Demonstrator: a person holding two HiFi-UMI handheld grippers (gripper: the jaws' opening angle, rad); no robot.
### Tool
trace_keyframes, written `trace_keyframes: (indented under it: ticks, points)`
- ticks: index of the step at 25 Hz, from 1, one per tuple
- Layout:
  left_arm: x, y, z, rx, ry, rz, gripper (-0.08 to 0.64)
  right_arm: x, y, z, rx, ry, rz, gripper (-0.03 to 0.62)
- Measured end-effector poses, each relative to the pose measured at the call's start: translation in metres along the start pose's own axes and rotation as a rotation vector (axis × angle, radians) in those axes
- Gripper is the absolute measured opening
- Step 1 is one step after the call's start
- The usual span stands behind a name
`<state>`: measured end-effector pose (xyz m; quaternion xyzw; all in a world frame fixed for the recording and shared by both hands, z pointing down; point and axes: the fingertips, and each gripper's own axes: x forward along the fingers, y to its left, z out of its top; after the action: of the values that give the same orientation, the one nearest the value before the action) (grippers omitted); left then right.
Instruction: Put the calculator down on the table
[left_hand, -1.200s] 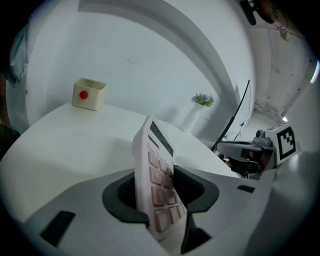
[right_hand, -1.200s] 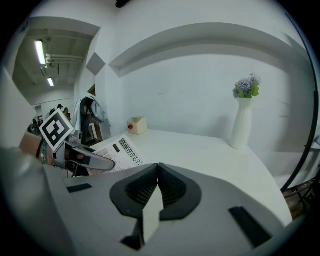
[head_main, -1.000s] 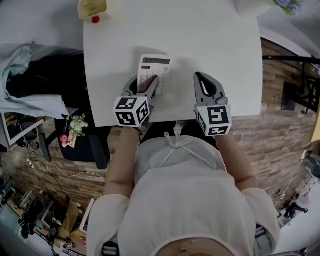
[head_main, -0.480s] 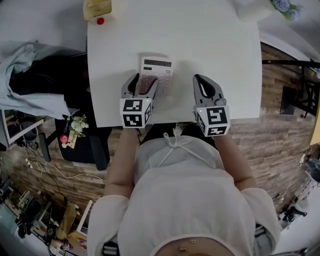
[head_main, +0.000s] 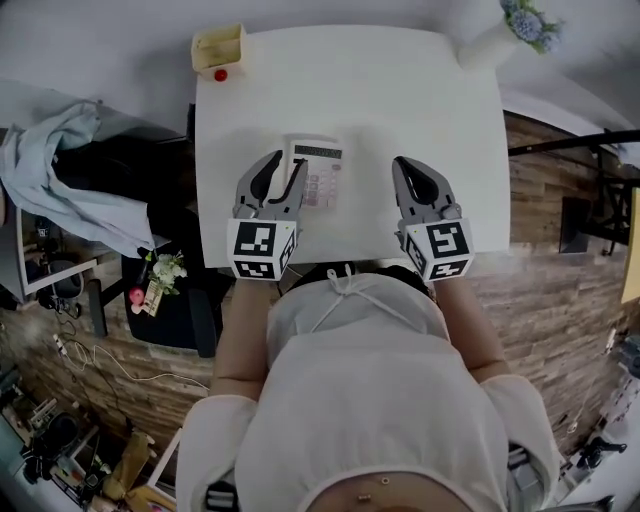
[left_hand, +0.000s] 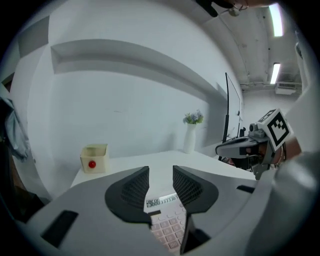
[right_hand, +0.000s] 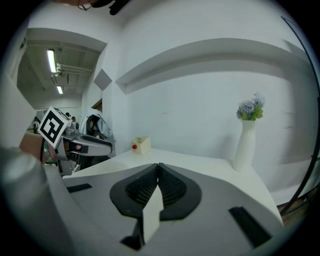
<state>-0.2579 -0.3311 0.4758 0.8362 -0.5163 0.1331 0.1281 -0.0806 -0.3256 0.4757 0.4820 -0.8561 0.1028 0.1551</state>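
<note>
The white calculator lies flat on the white table, display end away from me. My left gripper hovers above its near left part, apart from it. In the left gripper view the calculator shows below through the gap of the left gripper; the jaws are closing with nothing between them. My right gripper hangs to the right of the calculator over bare table. In the right gripper view the right gripper has its pads pressed together, empty.
A small yellow box with a red knob stands at the table's far left corner. A white vase with flowers stands at the far right corner. A dark chair draped with pale cloth is left of the table.
The left gripper opened off the calculator and rose, leaving it flat on the table; its jaws have since narrowed. The right gripper rose too, still shut.
</note>
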Motion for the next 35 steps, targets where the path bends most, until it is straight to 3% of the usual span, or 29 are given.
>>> trace_keyframes:
  ticks: [7, 17, 35]
  points:
    - [-0.029, 0.003, 0.066, 0.027, -0.156, 0.031, 0.053, -0.024, -0.014, 0.055, -0.04, -0.127, -0.003, 0.008]
    - [-0.059, -0.013, 0.132, 0.083, -0.28, -0.01, 0.025, -0.047, -0.024, 0.1, -0.09, -0.252, -0.003, 0.005]
    - [-0.043, -0.036, 0.134, 0.047, -0.269, -0.046, 0.025, -0.057, -0.035, 0.105, -0.127, -0.272, 0.019, 0.003]
